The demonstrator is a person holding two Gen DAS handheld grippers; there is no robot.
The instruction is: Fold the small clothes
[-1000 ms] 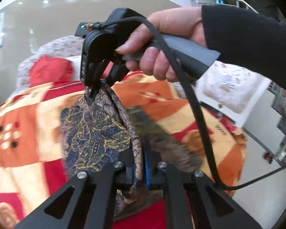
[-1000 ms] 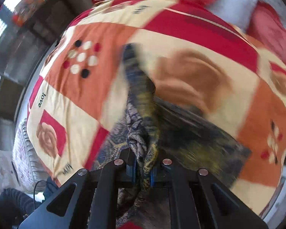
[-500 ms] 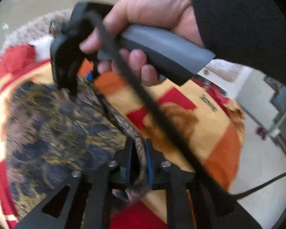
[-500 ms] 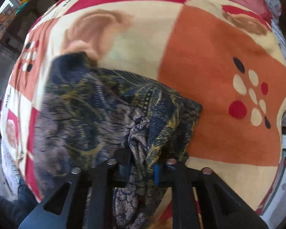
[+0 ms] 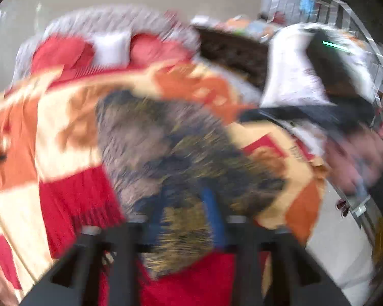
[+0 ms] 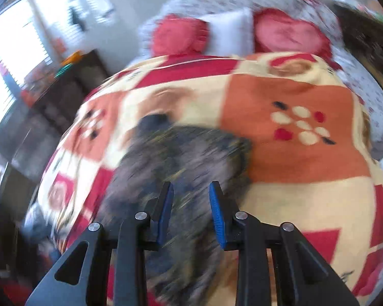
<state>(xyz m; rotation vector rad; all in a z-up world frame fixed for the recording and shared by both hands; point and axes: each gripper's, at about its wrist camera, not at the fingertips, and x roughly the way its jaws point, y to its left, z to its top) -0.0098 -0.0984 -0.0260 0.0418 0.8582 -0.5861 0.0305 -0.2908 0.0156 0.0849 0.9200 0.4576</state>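
Both views blurred: right tongs (image 6: 191, 204) wide over patterned cloth (image 6: 181, 153); left tongs (image 5: 185, 211) look parted too.

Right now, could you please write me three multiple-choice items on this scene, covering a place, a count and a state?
1. Where does the dark blue-and-gold patterned garment lie?
A. on the red, orange and cream checked blanket
B. on the floor
C. over a chair

2. How many red cushions flank the white pillow?
A. one
B. two
C. four

3. How is the right gripper?
A. shut on the garment
B. open
C. out of view

Key: 1 A, blanket shows all round the garment. 2 B, one red cushion sits on each side. 3 B, its blue-padded fingers stand apart, with cloth showing between them.
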